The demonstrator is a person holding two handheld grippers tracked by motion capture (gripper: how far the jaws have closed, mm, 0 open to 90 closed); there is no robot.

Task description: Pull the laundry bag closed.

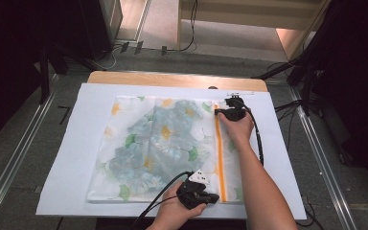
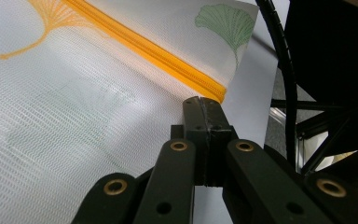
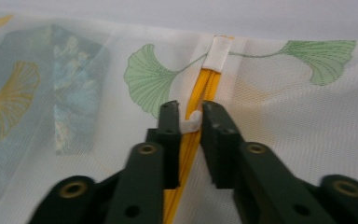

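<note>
You are working on a mesh laundry bag (image 1: 163, 143) that is lying flat on the white sheet (image 1: 67, 163) covering the counter, with folded clothing (image 1: 158, 139) showing through the mesh. The orange zipper (image 1: 219, 153) is running along the bag's right side, from the far edge down toward you.

Your left gripper (image 2: 204, 103) is sitting at the near end of the zipper with its jaws pressed together. It looks as though they are pinching the bag's edge just beside the zipper's end, but from these angles you cannot be certain fabric is caught between them.

Your right gripper (image 3: 189, 116) is resting at the far end of the zipper, close to the white fabric tab (image 3: 218, 52) at the bag's top edge. Its jaws are standing a little apart on either side of the white zipper pull (image 3: 193, 122), and the pull is sitting in the gap rather than being squeezed.

The clothing appears to be packed already. With the pull sitting at the far end, the zipper's run seems finished or nearly so. What is left, by the look of it, is letting go at both ends and lifting clear.
</note>
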